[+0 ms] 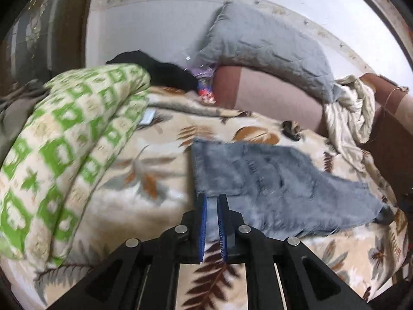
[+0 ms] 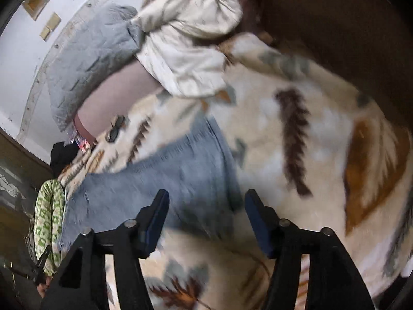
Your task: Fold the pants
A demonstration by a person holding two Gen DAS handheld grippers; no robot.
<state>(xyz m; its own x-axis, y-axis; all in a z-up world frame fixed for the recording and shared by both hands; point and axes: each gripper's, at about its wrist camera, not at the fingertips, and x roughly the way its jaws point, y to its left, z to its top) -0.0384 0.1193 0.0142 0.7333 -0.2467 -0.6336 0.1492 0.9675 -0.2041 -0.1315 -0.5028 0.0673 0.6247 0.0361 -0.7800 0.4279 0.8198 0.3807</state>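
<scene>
Fingers of the left gripper [image 1: 212, 199] stand nearly closed, a thin gap between the blue pads, and nothing is pinched there; the tips hover at the near edge of the jeans [image 1: 271, 178]. From the left wrist, the jeans lie folded and flat on the leaf-patterned blanket [image 1: 144, 206] that covers the bed. A green-and-cream quilt [image 1: 64, 142] is heaped along the left edge, a grey pillow [image 1: 265, 44] leans at the far edge against the wall, and a cream cloth [image 1: 351, 113] is bunched at the right. Bare blanket lies between the quilt and the jeans.

From the right wrist, the right gripper [image 2: 206, 199] has its fingers spread wide with nothing between the pads, just over the near right corner of the jeans [image 2: 167, 175]. This blurred view shows broad bare blanket [image 2: 322, 134] to the right of the jeans, and a pair of sunglasses [image 2: 116, 129] near the pillow [image 2: 90, 59]. No containers are visible in either view.
</scene>
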